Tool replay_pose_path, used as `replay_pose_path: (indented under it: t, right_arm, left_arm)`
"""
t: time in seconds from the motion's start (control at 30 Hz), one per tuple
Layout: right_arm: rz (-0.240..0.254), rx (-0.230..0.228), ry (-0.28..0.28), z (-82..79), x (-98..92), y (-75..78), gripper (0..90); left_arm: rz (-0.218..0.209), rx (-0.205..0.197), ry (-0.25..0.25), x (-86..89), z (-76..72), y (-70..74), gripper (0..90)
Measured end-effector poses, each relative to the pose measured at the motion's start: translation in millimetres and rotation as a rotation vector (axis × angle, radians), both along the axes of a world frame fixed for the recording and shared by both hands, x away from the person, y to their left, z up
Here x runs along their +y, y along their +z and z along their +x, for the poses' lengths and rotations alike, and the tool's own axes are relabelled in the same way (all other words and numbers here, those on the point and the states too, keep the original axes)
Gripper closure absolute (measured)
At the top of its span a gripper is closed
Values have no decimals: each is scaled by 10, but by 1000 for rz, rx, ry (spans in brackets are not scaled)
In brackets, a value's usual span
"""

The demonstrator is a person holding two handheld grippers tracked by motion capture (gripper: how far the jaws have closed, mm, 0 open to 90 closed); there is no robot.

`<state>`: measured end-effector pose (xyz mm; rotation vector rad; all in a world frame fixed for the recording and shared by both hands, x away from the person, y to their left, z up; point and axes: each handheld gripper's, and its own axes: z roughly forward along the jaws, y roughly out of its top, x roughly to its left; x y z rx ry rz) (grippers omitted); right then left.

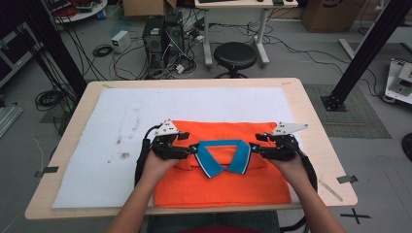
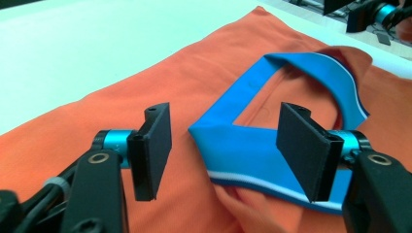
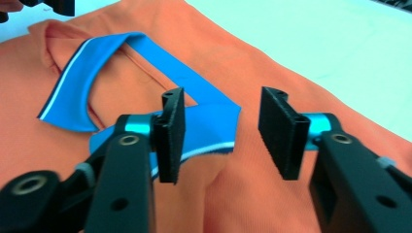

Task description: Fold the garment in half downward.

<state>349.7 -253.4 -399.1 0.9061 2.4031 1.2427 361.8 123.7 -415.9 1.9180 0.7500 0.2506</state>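
Both grippers are released: the left gripper (image 2: pixel 223 150) has its fingers apart over the blue collar (image 1: pixel 221 158), grasping nothing, as does the right gripper (image 3: pixel 221 133). The folded orange shirt (image 1: pixel 218 187) lies at the surface's near edge.

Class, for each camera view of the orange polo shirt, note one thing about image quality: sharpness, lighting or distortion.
High view: even, soft lighting, the orange shirt slightly soft, table edges bowed by a wide lens. Left gripper view: blue collar fairly sharp, white mat washed out with a greenish tint. Right gripper view: nearest gripper parts blurred, far mat overexposed.
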Motion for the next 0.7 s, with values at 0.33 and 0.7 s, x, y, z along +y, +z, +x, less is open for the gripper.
replay_pose_path:
  t: [0.33, 0.7]
  right_arm:
    - [-30, 59, -7, 245, 153, -58, 476]
    - [-131, 175, -4, 425, 335, -380, 536]
  left_arm:
    - [33, 53, 24, -101, 193, -176, 373]
    - [146, 81, 4, -227, 231, -323, 459]
